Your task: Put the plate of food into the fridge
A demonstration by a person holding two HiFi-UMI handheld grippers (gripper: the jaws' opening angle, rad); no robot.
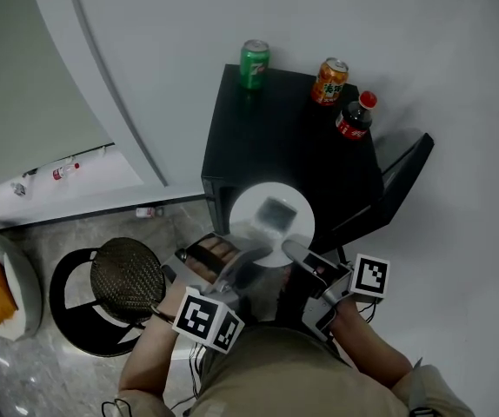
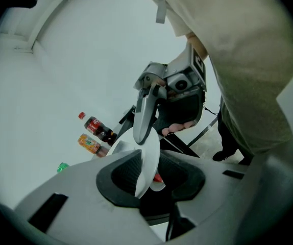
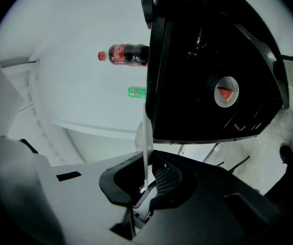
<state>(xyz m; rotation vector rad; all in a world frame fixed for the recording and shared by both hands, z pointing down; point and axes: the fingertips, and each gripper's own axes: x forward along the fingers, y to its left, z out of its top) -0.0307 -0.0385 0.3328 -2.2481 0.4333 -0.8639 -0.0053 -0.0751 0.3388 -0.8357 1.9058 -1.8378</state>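
The left tool [image 2: 147,168] and right tool [image 3: 145,181] each clamp an opposite rim of the plate of food [image 1: 271,226], holding it just before the open fridge [image 1: 262,133]. The carrying step is in hand; next, the plate likely needs sliding level inside.

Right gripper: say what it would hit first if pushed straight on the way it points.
Probably the black fridge, just beyond the white plate clamped in the right gripper; depth is unclear.
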